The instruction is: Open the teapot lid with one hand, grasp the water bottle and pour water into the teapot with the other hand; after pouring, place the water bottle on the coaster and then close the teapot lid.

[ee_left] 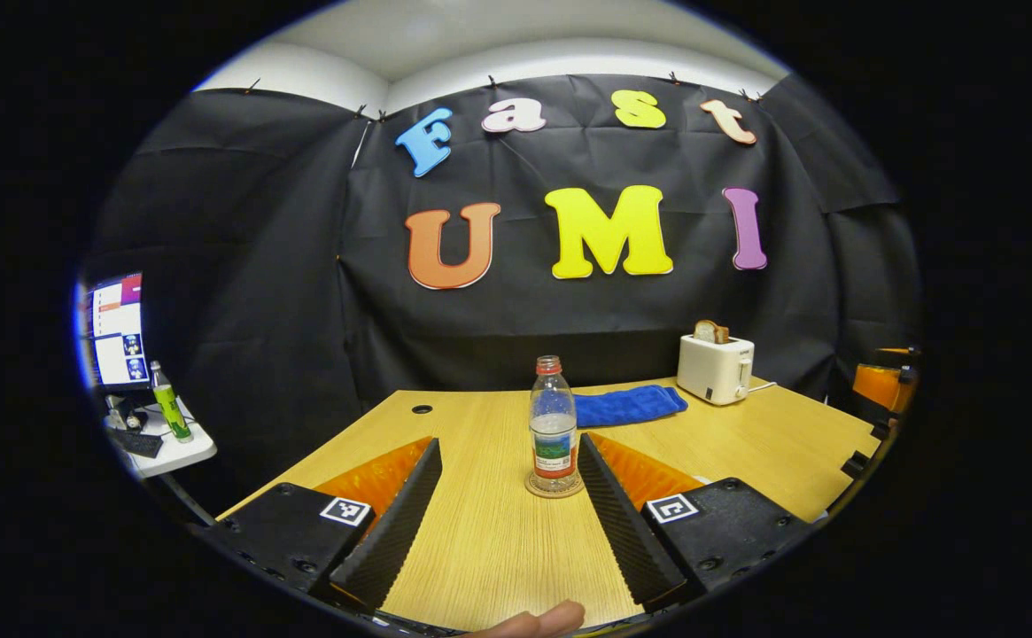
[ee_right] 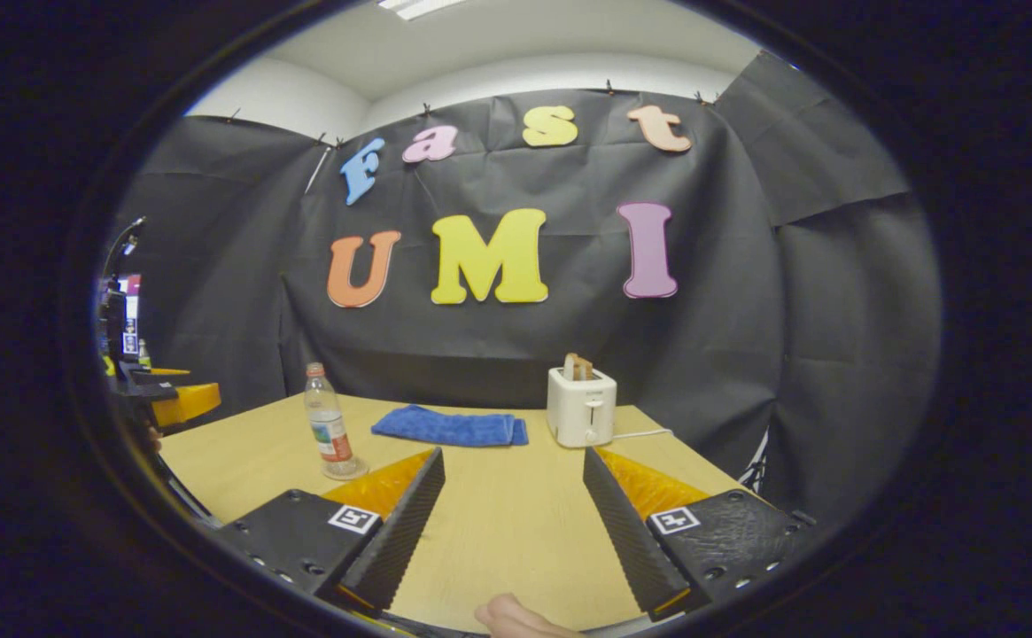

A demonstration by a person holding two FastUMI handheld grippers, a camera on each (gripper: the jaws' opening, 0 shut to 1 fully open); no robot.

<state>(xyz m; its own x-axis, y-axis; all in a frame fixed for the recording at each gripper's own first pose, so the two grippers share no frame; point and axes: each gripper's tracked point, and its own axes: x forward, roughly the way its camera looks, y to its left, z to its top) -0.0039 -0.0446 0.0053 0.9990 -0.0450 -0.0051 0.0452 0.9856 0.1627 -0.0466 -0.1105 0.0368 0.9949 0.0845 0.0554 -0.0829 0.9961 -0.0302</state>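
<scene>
Wooden table (ee_left: 498, 540) spans both views, bare between my fingers; toaster (ee_left: 716, 369) stands at the far right edge against the black cloth, a slice of bread (ee_left: 710, 331) sticking up from its slot; folded blue towel (ee_left: 629, 405) lies flat just left of the toaster; left gripper (ee_left: 508, 456) hangs above the table with its 2 fingers spread wide, clamped on nothing; right gripper (ee_right: 513, 462) likewise, fingers wide apart, nothing between them; water bottle (ee_left: 554, 425) stands upright on the round coaster (ee_left: 554, 486), cap on, partly filled, just inside my left gripper's right finger in the left gripper view, touching neither; in the right gripper view it sits off to the left, beyond the left finger; a fingertip (ee_left: 560, 618) shows at the bottom edge; side shelf at far left carries a monitor (ee_left: 117, 330) and a green bottle (ee_left: 169, 403); teapot I cannot locate
</scene>
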